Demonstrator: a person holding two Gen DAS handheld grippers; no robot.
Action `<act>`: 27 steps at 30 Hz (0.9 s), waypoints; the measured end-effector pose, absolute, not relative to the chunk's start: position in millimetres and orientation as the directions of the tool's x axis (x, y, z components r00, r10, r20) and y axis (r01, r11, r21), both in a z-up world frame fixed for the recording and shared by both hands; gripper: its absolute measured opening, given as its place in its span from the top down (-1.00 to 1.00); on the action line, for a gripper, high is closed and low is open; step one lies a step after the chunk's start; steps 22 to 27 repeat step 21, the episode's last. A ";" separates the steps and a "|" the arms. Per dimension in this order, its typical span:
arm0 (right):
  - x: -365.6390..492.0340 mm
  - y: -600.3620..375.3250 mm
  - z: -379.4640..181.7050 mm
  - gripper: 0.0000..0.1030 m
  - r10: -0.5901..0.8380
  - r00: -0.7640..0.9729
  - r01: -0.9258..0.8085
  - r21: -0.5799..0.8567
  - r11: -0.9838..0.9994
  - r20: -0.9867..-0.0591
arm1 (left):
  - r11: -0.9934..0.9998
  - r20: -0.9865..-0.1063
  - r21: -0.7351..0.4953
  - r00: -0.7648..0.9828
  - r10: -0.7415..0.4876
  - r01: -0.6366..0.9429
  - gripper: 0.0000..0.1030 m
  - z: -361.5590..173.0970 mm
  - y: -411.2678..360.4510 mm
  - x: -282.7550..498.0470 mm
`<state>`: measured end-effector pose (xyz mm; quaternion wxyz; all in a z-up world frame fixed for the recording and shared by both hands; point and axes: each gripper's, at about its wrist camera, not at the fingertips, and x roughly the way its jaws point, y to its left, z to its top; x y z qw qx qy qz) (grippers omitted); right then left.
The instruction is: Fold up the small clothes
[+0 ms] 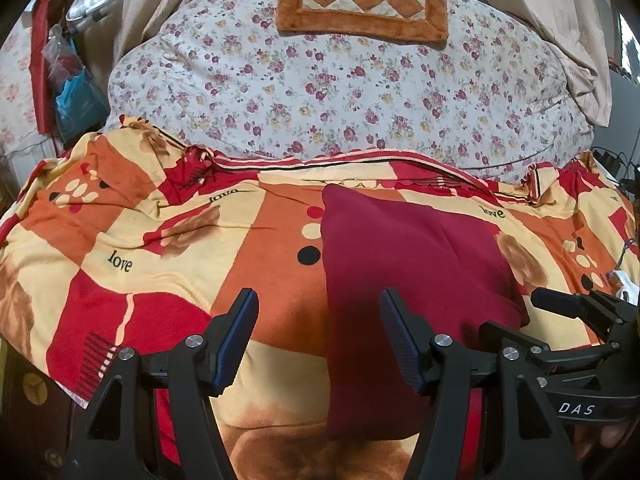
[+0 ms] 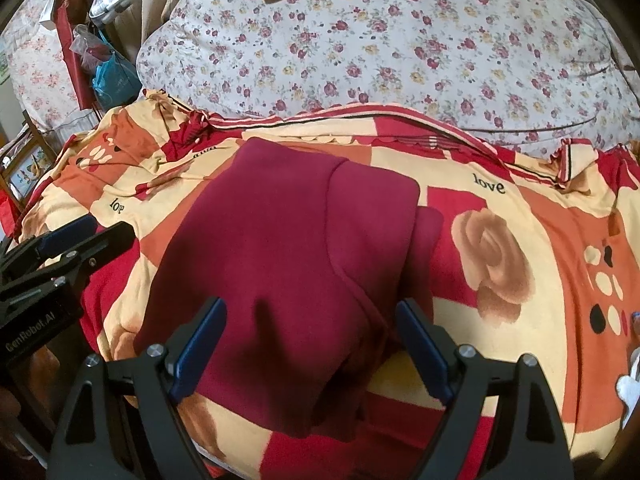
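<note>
A bulky white quilt printed with small purple flowers (image 1: 352, 92) fills the far half of the bed. In front of it spreads an orange, red and cream blanket patterned with roses and the word "love" (image 1: 132, 240). A folded dark red fleece garment (image 2: 280, 256) lies flat on that blanket, near its front edge. An orange and cream checked plush mat (image 1: 362, 0) rests on the quilt. The left gripper (image 1: 318, 320) hovers with jaws apart, empty, over the garment's left edge. The right gripper (image 2: 310, 332) hangs wide apart above the garment, gripping nothing.
</note>
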<state>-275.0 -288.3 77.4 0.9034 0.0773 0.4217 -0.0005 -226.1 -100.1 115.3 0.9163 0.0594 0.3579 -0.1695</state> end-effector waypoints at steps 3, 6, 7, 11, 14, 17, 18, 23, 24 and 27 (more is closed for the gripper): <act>-272.9 -288.9 76.9 -0.73 0.064 0.642 0.069 0.140 0.988 -0.764 | 0.935 -0.675 -0.013 0.687 -0.269 0.353 0.17 114.8 -100.7 -225.4; -267.7 -289.2 75.8 -0.73 0.062 0.636 0.072 0.139 0.988 -0.769 | 0.936 -0.677 -0.014 0.685 -0.269 0.353 0.17 114.8 -100.8 -225.3; -266.1 -289.5 75.2 -0.73 0.061 0.634 0.073 0.139 0.988 -0.771 | 0.935 -0.677 -0.016 0.684 -0.270 0.353 0.17 114.6 -100.9 -225.3; -259.6 -289.1 73.2 -0.73 0.061 0.627 0.076 0.138 0.987 -0.777 | 0.934 -0.684 -0.016 0.677 -0.271 0.357 0.17 110.1 -105.4 -220.4; -257.7 -288.7 71.2 -0.73 0.061 0.621 0.078 0.139 0.987 -0.781 | 0.931 -0.684 -0.021 0.674 -0.279 0.364 0.17 107.8 -107.2 -216.9; -255.8 -288.4 69.0 -0.73 0.062 0.615 0.077 0.138 0.987 -0.786 | 0.930 -0.678 -0.030 0.676 -0.289 0.367 0.17 106.6 -106.7 -215.6; -255.5 -288.5 68.5 -0.73 0.062 0.614 0.078 0.139 0.987 -0.787 | 0.931 -0.679 -0.032 0.676 -0.288 0.365 0.17 105.8 -106.4 -214.2; -254.6 -292.6 68.4 -0.73 0.062 0.618 0.084 0.145 0.986 -0.784 | 0.934 -0.688 -0.041 0.668 -0.284 0.355 0.17 103.4 -102.4 -209.2; -254.6 -292.6 68.4 -0.73 0.062 0.618 0.084 0.145 0.986 -0.784 | 0.934 -0.688 -0.041 0.668 -0.284 0.355 0.17 103.4 -102.4 -209.2; -254.6 -292.6 68.4 -0.73 0.062 0.618 0.084 0.145 0.986 -0.784 | 0.934 -0.688 -0.041 0.668 -0.284 0.355 0.17 103.4 -102.4 -209.2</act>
